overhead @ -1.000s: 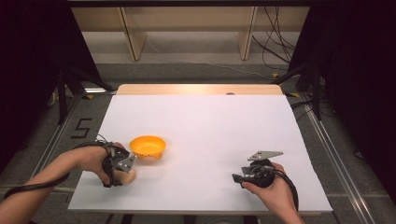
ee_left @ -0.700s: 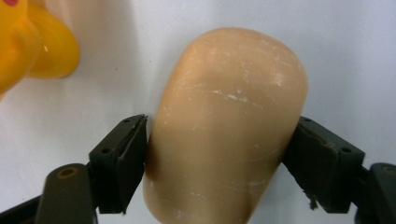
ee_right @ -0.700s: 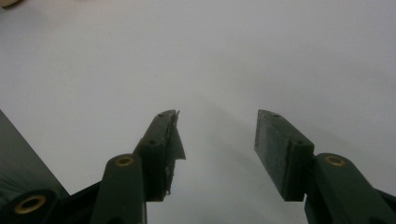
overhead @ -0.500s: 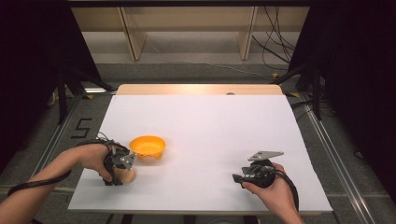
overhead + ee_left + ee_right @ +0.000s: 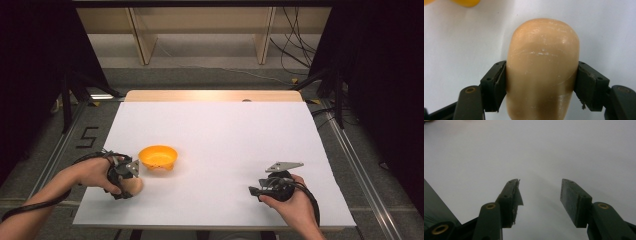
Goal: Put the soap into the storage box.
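Beside the orange bowl (image 5: pixel 158 156), the left gripper (image 5: pixel 541 82) pinches a tan loaf (image 5: pixel 542 67) lengthwise, rounded end forward.

Tan rounded object (image 5: pixel 542 67), orange bowl (image 5: pixel 158 156), white table (image 5: pixel 225 135) — black jaws

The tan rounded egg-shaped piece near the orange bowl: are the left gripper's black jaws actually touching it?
Touching. In the left gripper view the left gripper has both black jaws pressed flat against the sides of the tan rounded egg-shaped piece, with no gap on either side.
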A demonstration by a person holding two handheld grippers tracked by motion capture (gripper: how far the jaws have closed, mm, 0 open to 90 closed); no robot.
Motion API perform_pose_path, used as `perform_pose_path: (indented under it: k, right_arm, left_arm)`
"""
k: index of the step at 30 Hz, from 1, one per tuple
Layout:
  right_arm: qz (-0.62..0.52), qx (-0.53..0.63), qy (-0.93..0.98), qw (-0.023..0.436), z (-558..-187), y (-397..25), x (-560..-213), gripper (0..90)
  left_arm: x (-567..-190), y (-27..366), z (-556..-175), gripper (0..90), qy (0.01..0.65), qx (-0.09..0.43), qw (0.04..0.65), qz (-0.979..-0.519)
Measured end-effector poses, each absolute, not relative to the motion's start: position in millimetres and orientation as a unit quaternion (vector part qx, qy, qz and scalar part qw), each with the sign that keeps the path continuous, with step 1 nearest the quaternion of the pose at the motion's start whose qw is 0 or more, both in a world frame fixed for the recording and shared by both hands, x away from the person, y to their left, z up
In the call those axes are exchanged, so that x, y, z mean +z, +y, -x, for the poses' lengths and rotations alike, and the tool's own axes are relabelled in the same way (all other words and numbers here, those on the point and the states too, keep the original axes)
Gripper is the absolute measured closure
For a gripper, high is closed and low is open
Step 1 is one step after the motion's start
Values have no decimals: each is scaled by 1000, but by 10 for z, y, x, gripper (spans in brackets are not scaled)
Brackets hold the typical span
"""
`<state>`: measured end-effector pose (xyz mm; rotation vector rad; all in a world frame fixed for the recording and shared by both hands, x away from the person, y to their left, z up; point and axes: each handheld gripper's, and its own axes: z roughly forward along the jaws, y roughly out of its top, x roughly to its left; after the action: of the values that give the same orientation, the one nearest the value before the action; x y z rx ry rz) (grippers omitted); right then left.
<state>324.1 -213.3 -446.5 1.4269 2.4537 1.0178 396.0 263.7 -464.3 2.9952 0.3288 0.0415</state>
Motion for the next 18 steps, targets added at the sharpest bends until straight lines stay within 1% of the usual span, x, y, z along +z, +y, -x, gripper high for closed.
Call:
perform_pose_path:
  k: [6,7,8,14,18]
  right_arm:
    - [-473,335,812,63,-3246,-2138,-4465,497]
    - [-470,334,815,55,-3248,-2146,-4457,496]
    - [-472,321,818,63,-3239,-2146,-4439,496]
    - [-472,324,817,61,-3242,-2146,-4444,495]
    - [-467,335,815,70,-3247,-2148,-4464,495]
  left_arm:
    - [-4638,2666,-3936,316,122,21,76,-989]
    - [-4639,2672,-3931,316,124,22,80,-989]
    - [-4640,2677,-3933,316,125,23,82,-989]
    - [-4634,2707,-3912,317,143,26,105,-984]
    - [-4628,2717,-3904,318,150,26,113,-982]
